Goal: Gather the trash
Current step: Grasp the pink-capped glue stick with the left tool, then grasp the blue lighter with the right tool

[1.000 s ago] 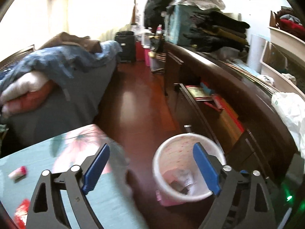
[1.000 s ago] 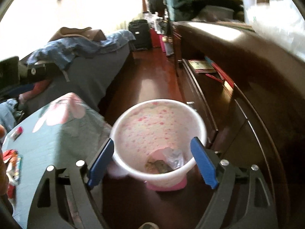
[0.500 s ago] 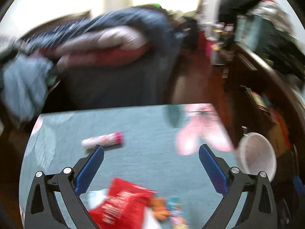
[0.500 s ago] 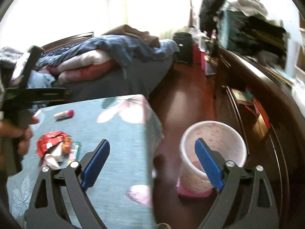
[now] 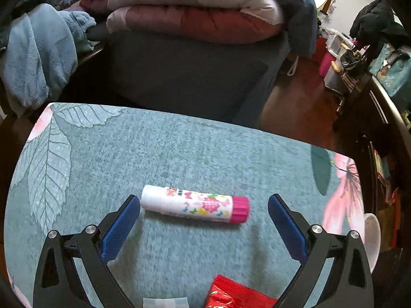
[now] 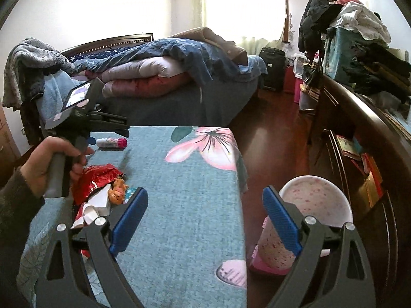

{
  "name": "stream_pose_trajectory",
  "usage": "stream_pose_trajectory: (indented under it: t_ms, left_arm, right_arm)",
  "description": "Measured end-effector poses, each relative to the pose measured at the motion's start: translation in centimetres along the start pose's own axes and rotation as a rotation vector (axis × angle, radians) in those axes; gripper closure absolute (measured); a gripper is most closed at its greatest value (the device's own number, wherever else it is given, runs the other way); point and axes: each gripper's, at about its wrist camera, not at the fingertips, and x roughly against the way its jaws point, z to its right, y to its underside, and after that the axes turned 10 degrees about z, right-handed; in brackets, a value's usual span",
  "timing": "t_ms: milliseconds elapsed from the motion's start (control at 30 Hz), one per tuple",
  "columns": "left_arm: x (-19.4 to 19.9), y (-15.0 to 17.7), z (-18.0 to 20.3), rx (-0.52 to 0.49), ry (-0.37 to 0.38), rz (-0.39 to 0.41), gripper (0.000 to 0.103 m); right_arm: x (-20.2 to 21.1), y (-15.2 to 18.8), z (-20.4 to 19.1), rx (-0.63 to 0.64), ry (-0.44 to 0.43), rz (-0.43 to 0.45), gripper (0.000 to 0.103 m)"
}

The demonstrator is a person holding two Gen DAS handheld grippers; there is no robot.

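A white glue stick with a pink cap (image 5: 195, 204) lies on the teal flowered tablecloth (image 5: 154, 148). My left gripper (image 5: 204, 200) hangs open just above it, one blue pad at each end and neither touching it. In the right wrist view a hand (image 6: 43, 164) holds that gripper over the glue stick (image 6: 111, 143). A red foil wrapper (image 6: 96, 179), white paper scraps (image 6: 99, 202) and a small orange piece (image 6: 117, 188) lie near it. My right gripper (image 6: 205, 192) is open and empty over the table's right edge. The speckled white bin (image 6: 316, 205) stands on the floor beside it.
A bed (image 6: 179, 102) piled with folded quilts runs behind the table. A dark wooden cabinet (image 6: 372, 133) with books lines the right wall. Red-brown floor (image 6: 277, 133) runs between them, with a black suitcase (image 6: 272, 69) at the far end.
My left gripper swung from over the bin to the table and dropped toward the glue stick. My right gripper backed away from the bin and rose. Both jaws spread a little wider.
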Motion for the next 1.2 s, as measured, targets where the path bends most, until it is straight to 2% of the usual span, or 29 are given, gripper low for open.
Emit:
stream_pose_trajectory:
  t_ms: [200,367,500,567,600,733,933,1067,1200]
  left_arm:
    - [-1.5,-0.2,0.3,-0.014,-0.027,-0.037,0.004]
    - [-2.2,-0.5,0.8,-0.062,-0.084,-0.036,0.004]
    - [-2.7,-0.4,0.7,-0.082,-0.091,-0.041,0.006]
    - [-2.4,-0.3,0.7,-0.091,-0.083,-0.023,0.015]
    - [-2.2,-0.3,0.8,-0.098,-0.078,-0.015,0.016]
    - [-1.3,0.3,0.7,-0.115,-0.061,0.004,0.017]
    - [2.6,0.5,-0.9,-0.13,-0.071,0.096,0.017]
    - [5.2,0.6,-2.2,-0.132,-0.053,0.139,0.017]
    - [7.0,0.9,-3.1,-0.131,-0.028,0.165,0.017]
  right_arm:
    - [-0.2,-0.1,-0.4,0.0,-0.018,0.001,0.012]
    - [-0.2,0.0,-0.8,0.008,-0.036,-0.002,0.012]
    - [-0.4,0.0,-1.2,0.01,-0.051,-0.01,0.012]
    - [-0.5,-0.1,-1.6,0.018,-0.054,-0.016,0.012]
    - [-0.7,-0.2,-1.9,0.023,-0.055,-0.021,0.012]
    - [-2.2,-0.1,-3.8,0.055,-0.083,-0.08,0.012]
    - [-4.4,1.0,-6.7,0.153,-0.073,-0.144,0.013]
    - [-6.7,2.0,-8.2,0.18,-0.079,-0.213,0.027]
    - [-8.7,3.0,-8.6,0.172,-0.098,-0.274,0.034]
